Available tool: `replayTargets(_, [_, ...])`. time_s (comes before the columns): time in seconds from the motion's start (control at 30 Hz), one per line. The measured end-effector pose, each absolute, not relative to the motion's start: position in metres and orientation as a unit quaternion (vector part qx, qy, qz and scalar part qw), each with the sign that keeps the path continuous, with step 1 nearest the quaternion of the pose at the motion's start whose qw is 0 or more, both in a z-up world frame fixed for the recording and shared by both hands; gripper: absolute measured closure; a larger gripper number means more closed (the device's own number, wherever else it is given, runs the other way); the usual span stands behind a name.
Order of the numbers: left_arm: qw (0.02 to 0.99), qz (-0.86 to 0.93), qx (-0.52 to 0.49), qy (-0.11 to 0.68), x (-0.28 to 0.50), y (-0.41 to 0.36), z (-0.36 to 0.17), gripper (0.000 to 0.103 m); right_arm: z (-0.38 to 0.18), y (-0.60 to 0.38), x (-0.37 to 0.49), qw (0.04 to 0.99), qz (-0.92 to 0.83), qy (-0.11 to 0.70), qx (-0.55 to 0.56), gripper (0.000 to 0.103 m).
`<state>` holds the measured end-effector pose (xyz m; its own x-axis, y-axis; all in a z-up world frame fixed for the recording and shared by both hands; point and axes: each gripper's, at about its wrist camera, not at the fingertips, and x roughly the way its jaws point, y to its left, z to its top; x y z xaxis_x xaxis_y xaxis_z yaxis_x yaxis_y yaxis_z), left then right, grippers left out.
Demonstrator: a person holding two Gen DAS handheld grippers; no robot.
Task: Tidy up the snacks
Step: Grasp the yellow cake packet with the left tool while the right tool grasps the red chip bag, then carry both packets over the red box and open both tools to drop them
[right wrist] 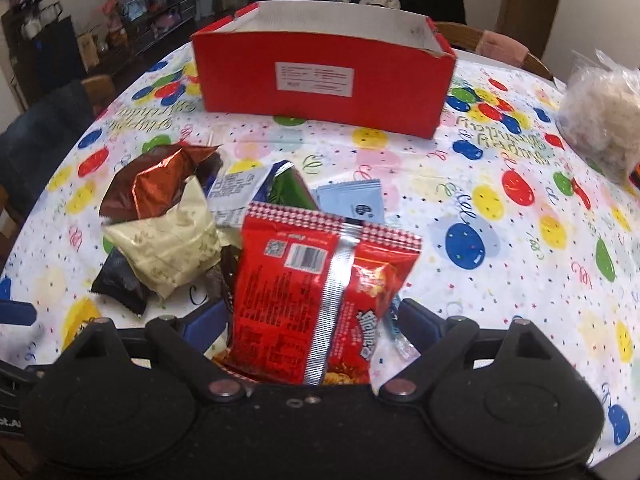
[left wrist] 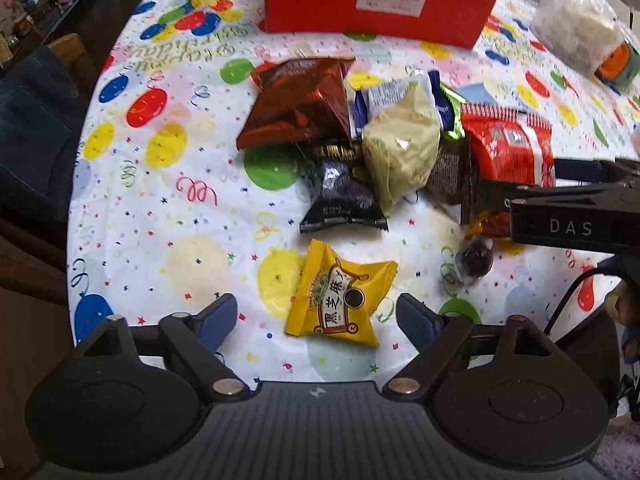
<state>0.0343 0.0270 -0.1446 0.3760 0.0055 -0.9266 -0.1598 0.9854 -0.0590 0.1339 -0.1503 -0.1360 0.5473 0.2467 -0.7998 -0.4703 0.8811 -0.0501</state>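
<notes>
A pile of snack packets lies on the balloon-print tablecloth [left wrist: 168, 216] before an open red box [right wrist: 320, 80]. My left gripper [left wrist: 318, 316] is open, its fingers either side of a yellow packet [left wrist: 340, 304] lying flat. My right gripper [right wrist: 312, 320] is open, its fingers flanking the near end of a red packet [right wrist: 320, 292]; it also shows from the side in the left wrist view [left wrist: 496, 196]. The red packet [left wrist: 508, 148] lies at the pile's right. A brown foil bag [left wrist: 300, 108], a cream bag [left wrist: 400, 148] and a black packet [left wrist: 344, 196] lie in the pile.
A clear bag of white snacks [right wrist: 604, 116] sits at the table's right. A small dark wrapped sweet [left wrist: 474, 260] lies near the right gripper. A light blue sachet [right wrist: 352, 200] and a green packet [right wrist: 290, 188] lie behind the red packet. Chairs stand around the table.
</notes>
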Motion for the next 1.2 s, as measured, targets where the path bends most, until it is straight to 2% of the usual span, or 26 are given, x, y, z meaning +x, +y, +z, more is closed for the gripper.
replayTargets(0.1, [0.828,0.044,-0.066,0.556,0.036,0.026,-0.148,0.019,-0.137,-0.149,0.137,0.870,0.206,0.428,-0.131,0.014])
replayTargets(0.17, [0.827,0.039,-0.068,0.556,0.038,0.026,-0.150,0.029,-0.137,-0.148,0.138,0.870,0.205,0.428,-0.131,0.017])
replayTargets(0.23, [0.824,0.039,-0.069,0.561,0.040,0.027,-0.154,0.033,-0.138,-0.148,0.139,0.869,0.203,0.432,-0.130,0.017])
replayTargets(0.4, [0.828,0.036,-0.067,0.555,0.039,0.026,-0.154,0.037,-0.140,-0.150,0.138,0.866,0.210,0.436,-0.126,0.023])
replayTargets(0.57, [0.832,0.032,-0.070,0.550,0.039,0.027,-0.152,0.056,-0.138,-0.152,0.135,0.867,0.212,0.433,-0.122,0.029])
replayTargets(1.2, [0.830,0.058,-0.122,0.541,0.032,0.044,-0.139,0.063,-0.114,-0.168,0.125,0.879,0.215,0.416,-0.093,0.032])
